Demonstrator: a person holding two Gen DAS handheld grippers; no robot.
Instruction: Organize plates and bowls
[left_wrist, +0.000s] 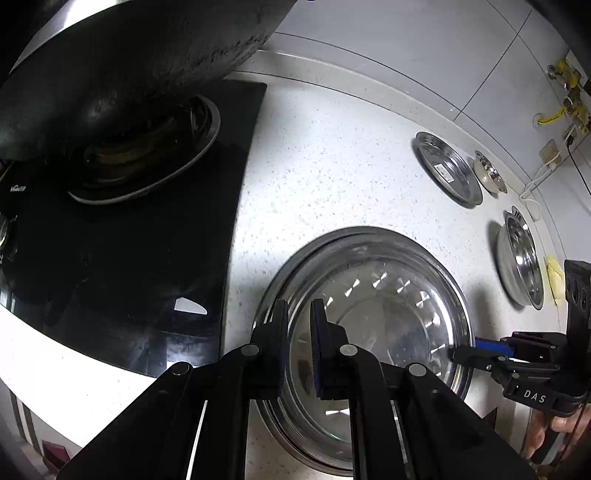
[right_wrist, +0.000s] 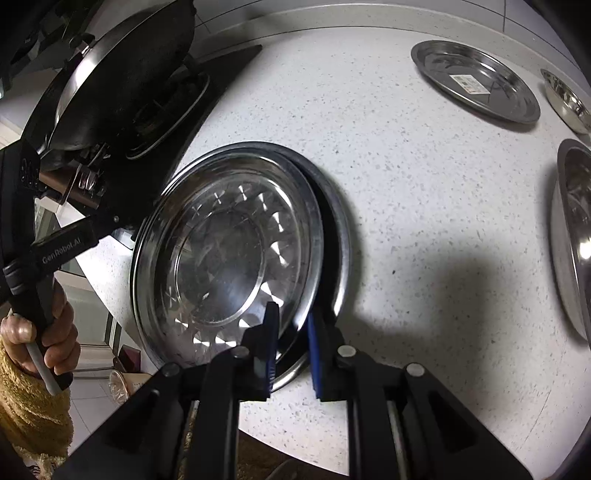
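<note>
A patterned steel plate (right_wrist: 221, 251) lies tilted on top of another steel plate (right_wrist: 341, 236) on the speckled counter; the stack also shows in the left wrist view (left_wrist: 373, 295). My right gripper (right_wrist: 291, 328) straddles the near rim of the top plate, fingers narrowly apart with the rim between them. My left gripper (left_wrist: 299, 317) sits at the stack's left rim, its fingers close together around the rim. The right gripper (left_wrist: 469, 350) shows at the stack's right rim in the left wrist view.
A flat steel plate (right_wrist: 476, 81) and a small steel bowl (right_wrist: 569, 99) lie at the back right. A larger steel bowl (right_wrist: 572, 236) is at the right. A black stove (left_wrist: 147, 221) with a wok (left_wrist: 129, 66) is at the left.
</note>
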